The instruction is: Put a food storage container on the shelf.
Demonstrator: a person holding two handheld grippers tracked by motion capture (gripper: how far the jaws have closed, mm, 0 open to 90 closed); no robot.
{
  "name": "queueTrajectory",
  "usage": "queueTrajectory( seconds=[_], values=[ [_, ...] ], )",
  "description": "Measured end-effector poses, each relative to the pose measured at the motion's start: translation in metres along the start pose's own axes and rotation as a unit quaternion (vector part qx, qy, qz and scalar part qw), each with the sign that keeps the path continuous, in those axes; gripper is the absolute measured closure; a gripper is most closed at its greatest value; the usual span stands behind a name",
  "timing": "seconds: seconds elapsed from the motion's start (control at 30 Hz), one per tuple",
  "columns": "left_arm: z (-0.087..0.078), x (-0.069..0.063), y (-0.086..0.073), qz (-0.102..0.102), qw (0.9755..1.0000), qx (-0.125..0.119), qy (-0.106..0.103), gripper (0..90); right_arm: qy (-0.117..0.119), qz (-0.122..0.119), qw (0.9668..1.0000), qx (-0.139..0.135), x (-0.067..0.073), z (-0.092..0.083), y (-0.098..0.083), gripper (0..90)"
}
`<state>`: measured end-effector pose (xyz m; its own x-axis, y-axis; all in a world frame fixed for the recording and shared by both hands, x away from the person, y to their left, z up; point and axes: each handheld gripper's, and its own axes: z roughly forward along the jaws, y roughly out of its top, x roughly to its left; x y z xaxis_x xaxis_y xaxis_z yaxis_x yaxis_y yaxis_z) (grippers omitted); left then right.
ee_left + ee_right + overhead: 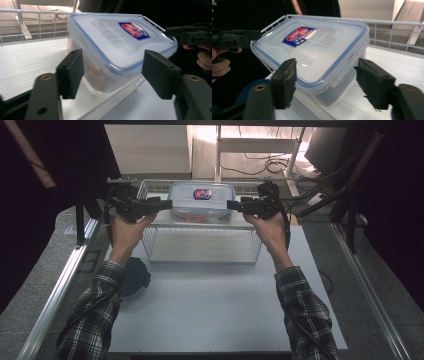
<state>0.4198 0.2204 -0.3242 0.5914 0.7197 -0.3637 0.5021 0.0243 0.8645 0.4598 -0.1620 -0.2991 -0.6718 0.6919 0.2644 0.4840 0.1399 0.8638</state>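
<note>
A clear plastic box (201, 202) with a blue-sealed lid and a red and blue sticker rests in the far part of a white wire basket (202, 246). Something orange shows through its wall. My left gripper (166, 205) is at the box's left end and my right gripper (234, 206) at its right end, both held level. In the left gripper view the box (117, 45) lies between the open jaws of the left gripper (115, 66), the pads clear of it. In the right gripper view the box (317, 50) sits between the open jaws of the right gripper (327, 77).
The basket stands at the far side of a white board (215, 310). A dark blue round lid (135, 277) lies on the board by the left forearm. Metal frame rails (55, 290) run along both sides, and cables lie on the floor behind.
</note>
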Motion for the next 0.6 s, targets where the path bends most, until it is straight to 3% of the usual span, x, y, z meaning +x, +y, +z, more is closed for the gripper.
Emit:
queueTrajectory(
  seconds=[0.17,0.37,0.43,0.57,0.6],
  values=[
    [-0.009,-0.005,-0.013,0.015,0.9998,0.004,-0.009,23.7,0.006,-0.011,0.9999,-0.007,0.003,-0.009,-0.007,21.2],
    [-0.019,-0.017,-0.039,0.043,0.9987,0.014,-0.023,12.9,0.007,-0.048,0.9988,0.001,0.013,-0.017,-0.027,11.6],
    [-0.021,-0.023,-0.048,0.059,0.9975,0.029,-0.027,10.9,0.000,-0.068,0.9976,0.008,0.020,-0.020,-0.038,8.3],
    [-0.025,-0.033,-0.064,0.075,0.9958,0.033,-0.040,7.9,-0.002,-0.086,0.9963,0.009,0.025,-0.023,-0.048,6.2],
    [-0.027,-0.039,-0.073,0.089,0.9946,0.036,-0.040,6.5,0.001,-0.094,0.9955,0.012,0.029,-0.025,-0.055,5.3]
  ],
)
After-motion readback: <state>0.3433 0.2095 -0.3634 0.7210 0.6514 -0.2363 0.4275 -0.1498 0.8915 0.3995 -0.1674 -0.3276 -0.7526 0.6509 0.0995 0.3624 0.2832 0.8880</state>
